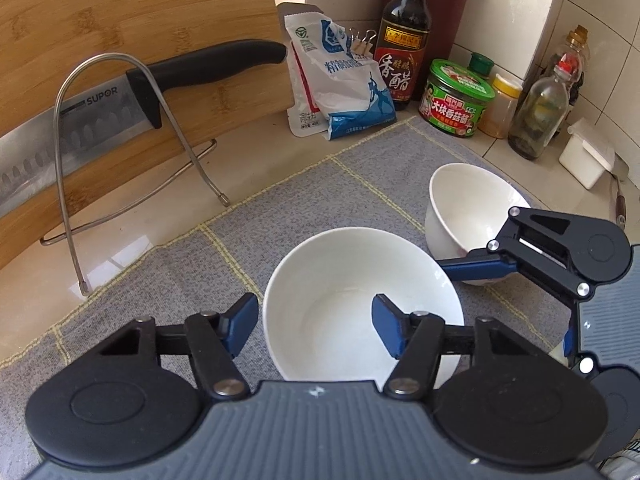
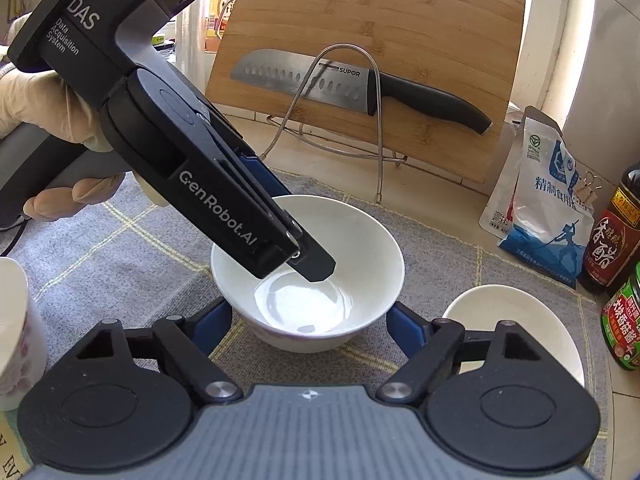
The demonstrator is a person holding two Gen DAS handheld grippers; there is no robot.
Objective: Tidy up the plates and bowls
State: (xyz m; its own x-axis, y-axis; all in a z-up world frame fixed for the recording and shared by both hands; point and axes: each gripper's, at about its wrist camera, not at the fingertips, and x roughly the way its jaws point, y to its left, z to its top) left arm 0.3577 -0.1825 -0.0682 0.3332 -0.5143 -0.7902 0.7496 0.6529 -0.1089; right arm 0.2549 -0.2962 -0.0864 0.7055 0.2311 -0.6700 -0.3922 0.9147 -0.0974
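Observation:
A white bowl (image 1: pixel 360 300) stands on the grey checked mat (image 1: pixel 160 280). My left gripper (image 1: pixel 316 326) is open and straddles its near-left rim, with one blue finger outside the wall and one inside. The same bowl shows in the right wrist view (image 2: pixel 360 256), with the left gripper's fingers (image 2: pixel 312 264) dipping into it. A second white bowl (image 1: pixel 464 208) stands behind and to the right; it also shows in the right wrist view (image 2: pixel 516 320). My right gripper (image 2: pixel 308 322) is open, close against the first bowl's near side.
A bamboo cutting board (image 1: pixel 140 20) leans in a wire rack (image 1: pixel 68 184) with a knife (image 1: pixel 120 96). A salt bag (image 1: pixel 340 80), vinegar bottle (image 1: pixel 404 32), green-lidded jar (image 1: pixel 456 98) and other bottles line the back wall. A floral cup (image 2: pixel 16 340) stands at left.

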